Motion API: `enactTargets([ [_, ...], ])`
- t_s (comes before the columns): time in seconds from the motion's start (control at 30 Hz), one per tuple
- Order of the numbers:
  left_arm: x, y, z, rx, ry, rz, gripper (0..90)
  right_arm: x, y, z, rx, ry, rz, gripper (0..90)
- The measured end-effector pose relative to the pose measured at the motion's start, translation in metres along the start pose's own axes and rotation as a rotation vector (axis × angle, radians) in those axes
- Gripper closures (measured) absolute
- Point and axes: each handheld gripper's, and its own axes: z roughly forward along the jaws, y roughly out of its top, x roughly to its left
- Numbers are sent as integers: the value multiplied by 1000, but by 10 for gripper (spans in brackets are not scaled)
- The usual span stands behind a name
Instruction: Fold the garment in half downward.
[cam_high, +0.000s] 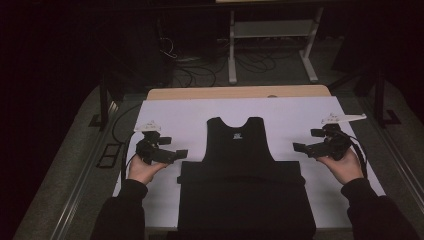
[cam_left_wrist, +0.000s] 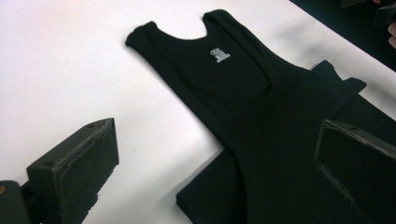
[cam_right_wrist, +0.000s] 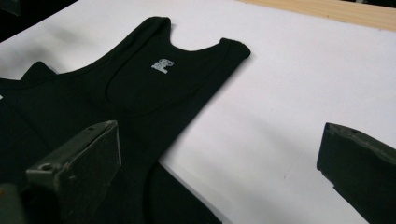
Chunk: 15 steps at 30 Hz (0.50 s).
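Lying flat on the white table cover (cam_high: 165, 112), a black tank top (cam_high: 239, 145) is spreading its straps toward the far wooden edge (cam_high: 240, 92), with its lower half doubled into a wider dark band that is reaching the near edge, probably the start of a fold. Flanking the tank top, the person is holding the left gripper (cam_high: 167, 154) just off its left side and the right gripper (cam_high: 306, 148) well off its right side, both raised above the cover and pointing inward at the garment. Both are hanging released, jaws spread wide and gripping nothing; in the left gripper view the tank top (cam_left_wrist: 243, 93) is showing between the pads, and in the right gripper view the tank top (cam_right_wrist: 140, 88) is lying to one side with bare cover between them. Judging by that symmetry, the hands are lining up to pinch opposite sides of the tank top together, keeping the fabric even for the next fold.
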Motion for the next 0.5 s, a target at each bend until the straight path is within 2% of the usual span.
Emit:
enactTargets([
  [0.1, 3, 6, 1, 3, 5, 6, 0, -1, 6, 2, 4, 4, -1, 0],
  [0.13, 5, 9, 1, -26, -12, 4, 0, -2, 10, 4, 7, 4, -4, 0],
  [0.23, 8, 12, 2, -41, -21, 1, 0, -3, 13, 6, 10, 4, -6, 0],
  [0.5, 12, 28, 7, -22, -8, 31, 0, -14, 24, 14, 21, 6, 20, 0],
])
